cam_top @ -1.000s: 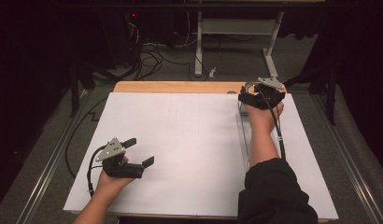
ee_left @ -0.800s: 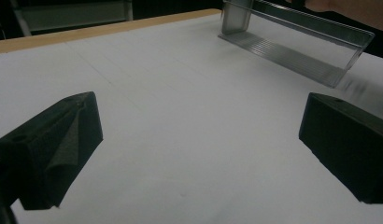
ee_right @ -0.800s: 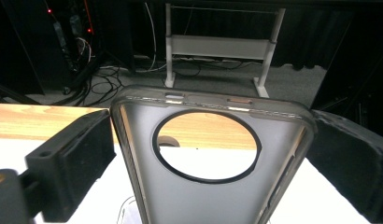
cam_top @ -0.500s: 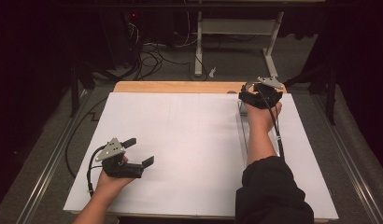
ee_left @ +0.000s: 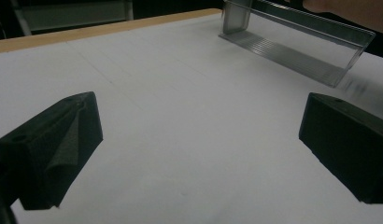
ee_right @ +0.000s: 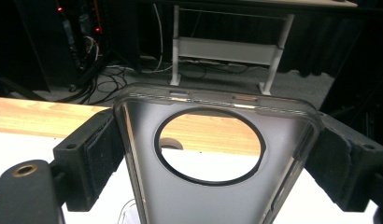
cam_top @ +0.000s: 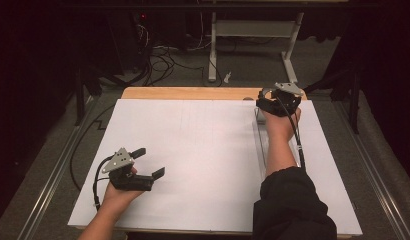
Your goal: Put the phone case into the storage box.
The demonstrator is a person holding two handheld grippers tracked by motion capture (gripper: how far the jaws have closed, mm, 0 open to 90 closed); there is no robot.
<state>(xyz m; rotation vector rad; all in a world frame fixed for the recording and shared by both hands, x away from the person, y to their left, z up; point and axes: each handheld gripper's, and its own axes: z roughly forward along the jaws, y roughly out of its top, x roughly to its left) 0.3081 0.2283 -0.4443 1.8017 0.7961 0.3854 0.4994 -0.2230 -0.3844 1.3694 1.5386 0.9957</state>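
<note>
I am working in what looks like a lab: my table (cam_top: 143,93) carries a plain white sheet (cam_top: 203,150), dark curtains close it in, cables (cam_top: 163,55) tangle on the grey floor, and a metal frame (cam_top: 253,30) stands behind.

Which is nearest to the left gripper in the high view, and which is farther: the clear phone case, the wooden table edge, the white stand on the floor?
From the left gripper:
1. Wooden table edge, along the table's far side.
2. Clear phone case, far right, between the right gripper's jaws.
3. White stand, on the floor beyond the table.
</note>
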